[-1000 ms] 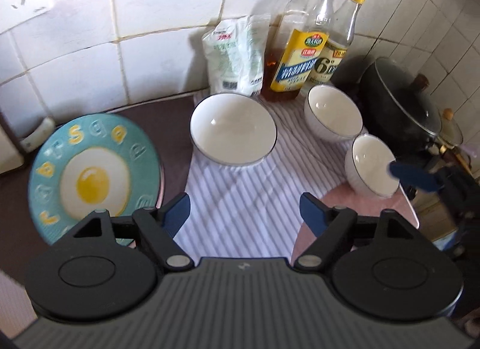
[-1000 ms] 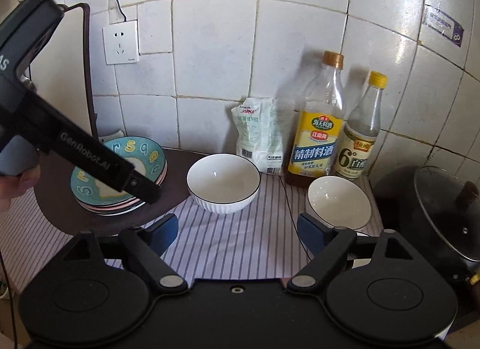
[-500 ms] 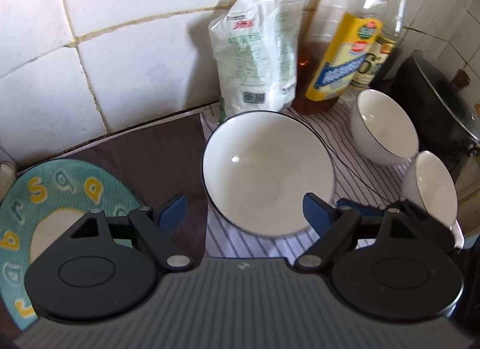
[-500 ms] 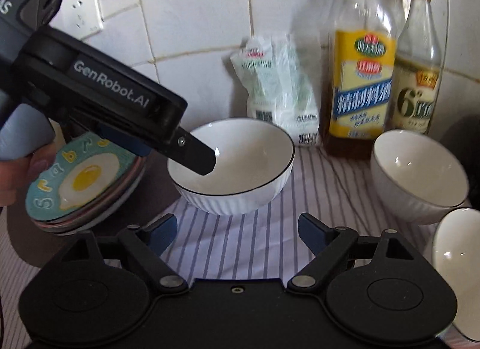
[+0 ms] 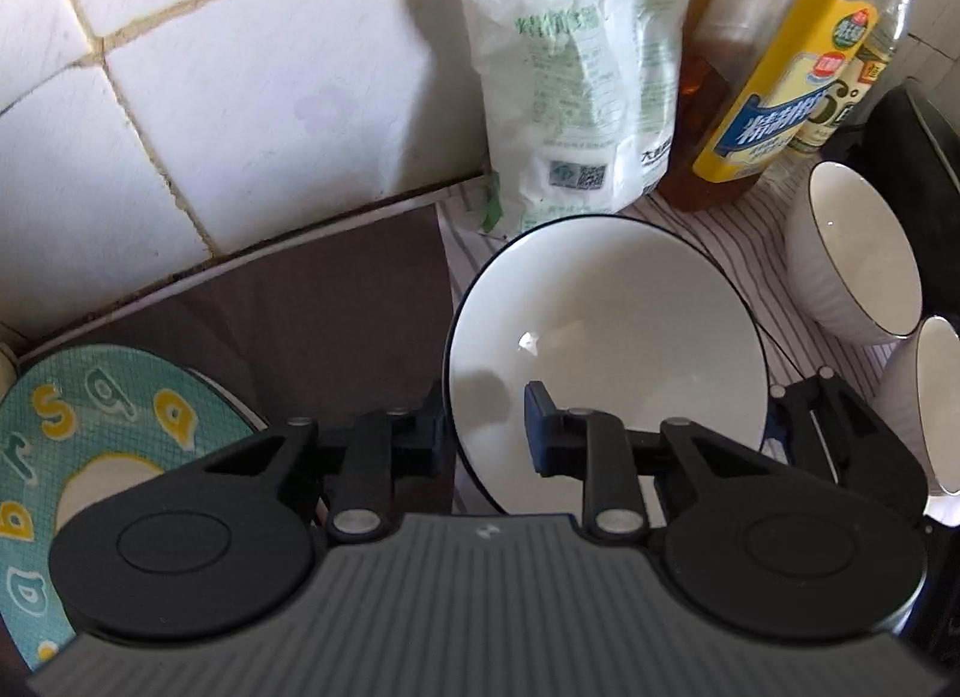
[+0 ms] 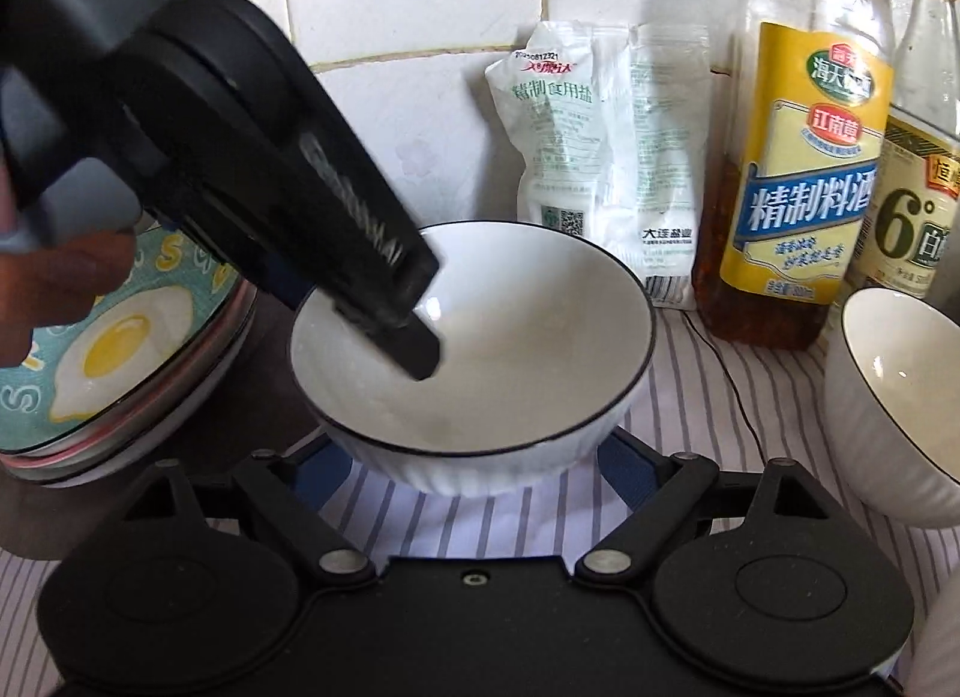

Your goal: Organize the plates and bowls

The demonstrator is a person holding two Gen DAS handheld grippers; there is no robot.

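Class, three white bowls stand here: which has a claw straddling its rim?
The large white black-rimmed bowl before the salt bag; the left claw straddles its rim. The others stand untouched.

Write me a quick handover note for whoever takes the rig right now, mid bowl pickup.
Left gripper: fingers straddle the left rim of the big bowl, one inside and one outside. A firm clamp can't be confirmed.
Right gripper: open, with a finger low on either side of that bowl's near wall.
The egg-print plate tops a plate stack to the left of the big bowl. The far small bowl and near small bowl stand separately on the striped cloth to the right.
Done: the plates look stacked.
Left to do: probably nest the three bowls; none are nested yet.
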